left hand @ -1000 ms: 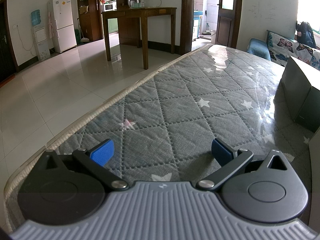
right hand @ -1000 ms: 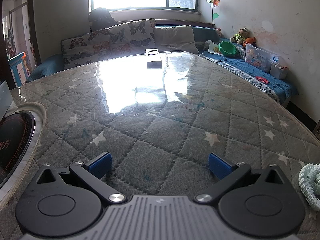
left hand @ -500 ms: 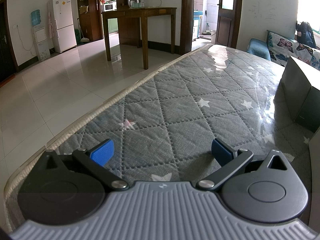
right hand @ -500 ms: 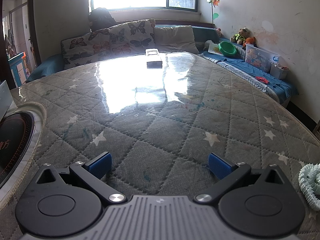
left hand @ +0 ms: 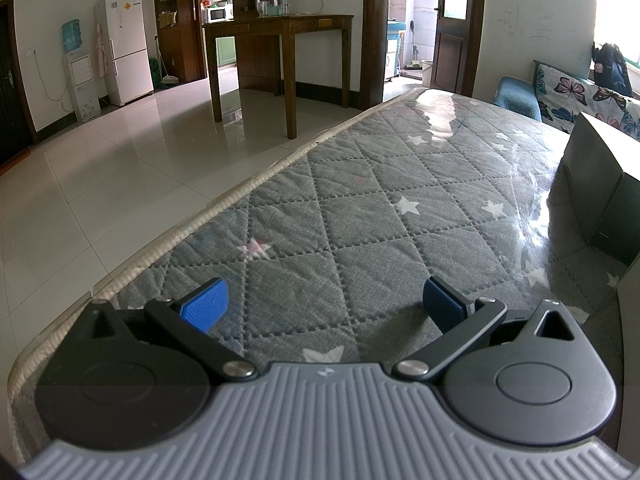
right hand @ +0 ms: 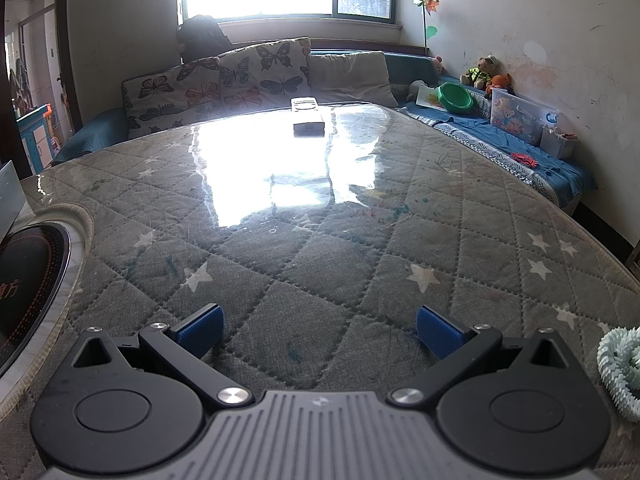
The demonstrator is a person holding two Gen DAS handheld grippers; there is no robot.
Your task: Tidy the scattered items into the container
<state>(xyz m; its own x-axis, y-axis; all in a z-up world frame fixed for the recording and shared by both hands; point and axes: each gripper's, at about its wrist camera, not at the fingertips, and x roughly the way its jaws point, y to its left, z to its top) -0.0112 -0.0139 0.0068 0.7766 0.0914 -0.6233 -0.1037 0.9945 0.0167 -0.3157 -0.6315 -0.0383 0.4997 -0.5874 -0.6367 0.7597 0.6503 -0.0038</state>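
Note:
My left gripper (left hand: pixel 324 306) is open just above a grey quilted star-patterned tabletop (left hand: pixel 360 200), with nothing between its blue pads. A grey box (left hand: pixel 600 184) stands at the right edge of the left wrist view, well right of the fingers. My right gripper (right hand: pixel 318 328) is also open and empty over the same cloth. A pale green spiky coil (right hand: pixel 620 368) lies at the right edge, just beside the right finger. A remote control (right hand: pixel 306 114) rests far ahead near the table's far edge.
An induction cooktop (right hand: pixel 28 280) is set in the table at the left of the right wrist view. A sofa with butterfly cushions (right hand: pixel 224 84) runs behind the table. To the left, the table's edge (left hand: pixel 208 216) drops to a tiled floor with a wooden table (left hand: pixel 280 52).

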